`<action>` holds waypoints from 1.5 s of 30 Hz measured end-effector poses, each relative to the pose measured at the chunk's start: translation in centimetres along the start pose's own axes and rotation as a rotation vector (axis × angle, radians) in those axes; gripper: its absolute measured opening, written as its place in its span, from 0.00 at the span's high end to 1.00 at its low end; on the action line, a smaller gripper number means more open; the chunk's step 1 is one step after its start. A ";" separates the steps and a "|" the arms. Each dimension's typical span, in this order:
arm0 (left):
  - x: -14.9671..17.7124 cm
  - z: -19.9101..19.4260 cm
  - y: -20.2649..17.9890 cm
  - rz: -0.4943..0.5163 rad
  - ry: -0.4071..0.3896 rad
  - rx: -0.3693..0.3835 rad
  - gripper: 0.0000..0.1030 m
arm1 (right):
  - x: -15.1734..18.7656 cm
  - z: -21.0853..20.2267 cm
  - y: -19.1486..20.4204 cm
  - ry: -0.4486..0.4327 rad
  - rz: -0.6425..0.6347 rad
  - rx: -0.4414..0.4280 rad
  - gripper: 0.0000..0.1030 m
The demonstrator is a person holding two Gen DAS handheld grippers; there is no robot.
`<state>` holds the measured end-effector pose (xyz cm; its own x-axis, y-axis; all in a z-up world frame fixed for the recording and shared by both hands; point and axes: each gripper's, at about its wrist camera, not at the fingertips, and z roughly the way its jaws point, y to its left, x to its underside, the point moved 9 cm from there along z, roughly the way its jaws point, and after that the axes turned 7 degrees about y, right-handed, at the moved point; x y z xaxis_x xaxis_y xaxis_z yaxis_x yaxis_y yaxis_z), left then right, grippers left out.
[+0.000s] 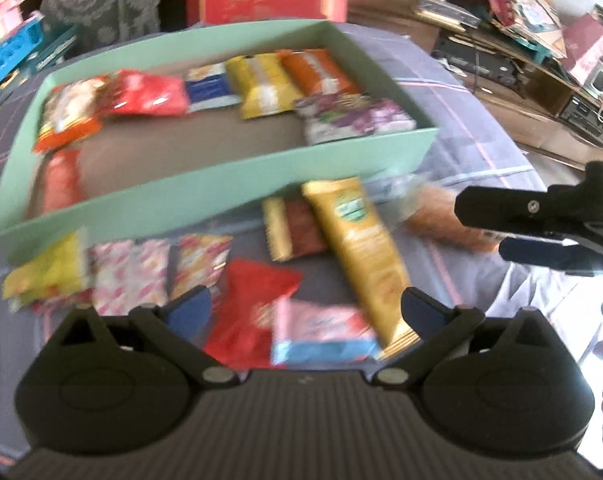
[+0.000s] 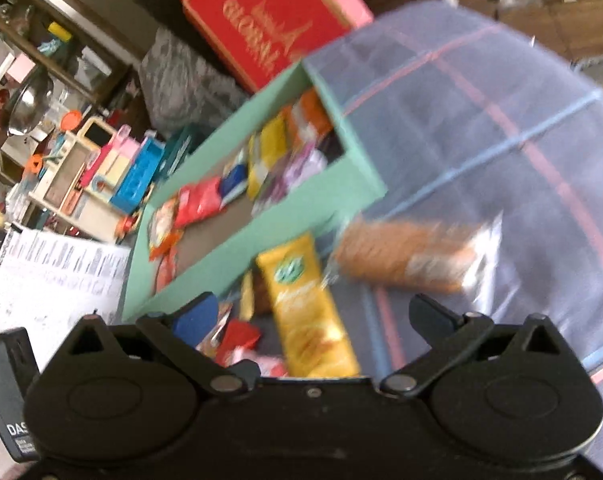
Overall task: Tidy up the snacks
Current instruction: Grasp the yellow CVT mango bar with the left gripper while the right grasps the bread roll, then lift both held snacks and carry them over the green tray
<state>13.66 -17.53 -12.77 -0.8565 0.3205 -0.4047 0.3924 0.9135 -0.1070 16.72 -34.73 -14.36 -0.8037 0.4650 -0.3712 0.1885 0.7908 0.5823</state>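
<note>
Standing by the bed, I take in the widest thing first: a grey-blue checked cloth (image 1: 461,128) spread over the surface, and on it, toward the far left, a shallow mint-green box (image 1: 229,184) that is plainly the place the snacks are meant to end up. Along its far wall packets already lie side by side, a red one (image 1: 149,94), a blue-and-white one (image 1: 209,88), a yellow one (image 1: 261,86) and an orange one (image 1: 317,70), with a purple-patterned pack (image 1: 349,118) nearer the right corner; the middle of the floor is bare, which I take as room kept for the rest. Behind the box stands a red carton (image 2: 269,28), not part of the job as far as I can judge. Just outside the near wall the unsorted heap is loose on the cloth: a long golden biscuit pack (image 1: 361,248) lying slantwise, a clear sleeve of brown biscuits (image 2: 405,260) to its right, a red pouch (image 1: 249,312), a pink-and-blue packet (image 1: 321,336) and pink-patterned sachets (image 1: 129,276) on the left. The left gripper (image 1: 305,312) hovers low over that heap, fingers spread wide and grasping nothing, the red pouch and the pink-and-blue packet between them, likely the next pick. The right gripper (image 2: 313,316) hangs above the golden pack, likewise released and empty. Both views are smeared, so labels are unreadable.
</note>
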 end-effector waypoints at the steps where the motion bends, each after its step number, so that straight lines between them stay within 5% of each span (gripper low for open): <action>1: -0.4 0.4 -0.8 0.004 0.005 0.005 0.00 | -0.7 -0.3 -0.3 -0.012 -0.012 0.012 0.00; 6: -1.4 2.8 -3.7 0.006 0.028 -0.002 0.04 | -3.6 -0.3 -1.3 -0.052 -0.074 0.059 0.00; 9: -1.0 4.2 -4.3 0.035 0.052 -0.038 0.30 | -4.9 0.7 -1.6 -0.051 -0.112 0.068 0.03; 13: -0.6 3.9 -4.5 0.116 0.024 -0.048 0.51 | -5.0 2.5 -2.4 -0.015 -0.140 0.083 0.07; 17: 0.1 3.4 -3.9 0.148 0.025 -0.007 0.65 | -3.5 3.5 -2.9 0.019 -0.171 0.114 0.32; 18: 0.3 3.3 -3.7 0.151 0.025 -0.003 0.66 | -2.8 3.7 -2.9 0.035 -0.196 0.134 0.44; 21: 0.6 3.1 -2.9 0.144 0.025 0.008 0.66 | -0.9 3.6 -2.5 0.059 -0.236 0.145 0.50; 37: 0.4 3.4 -2.9 0.200 -0.004 -0.049 0.62 | 1.0 3.6 -1.6 0.087 -0.352 0.194 0.43; 41: 0.5 3.3 -3.4 0.217 -0.017 -0.039 0.82 | 1.2 4.0 -1.1 0.048 -0.412 0.257 0.56; 45: 0.9 2.6 -3.2 0.222 -0.018 -0.047 0.85 | 0.5 3.7 -1.5 0.032 -0.323 0.220 0.63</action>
<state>12.45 -20.85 -15.17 -0.7442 0.5113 -0.4298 0.5544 0.8317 0.0293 18.12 -34.18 -18.08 -0.8579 0.1686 -0.4855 0.0370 0.9625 0.2688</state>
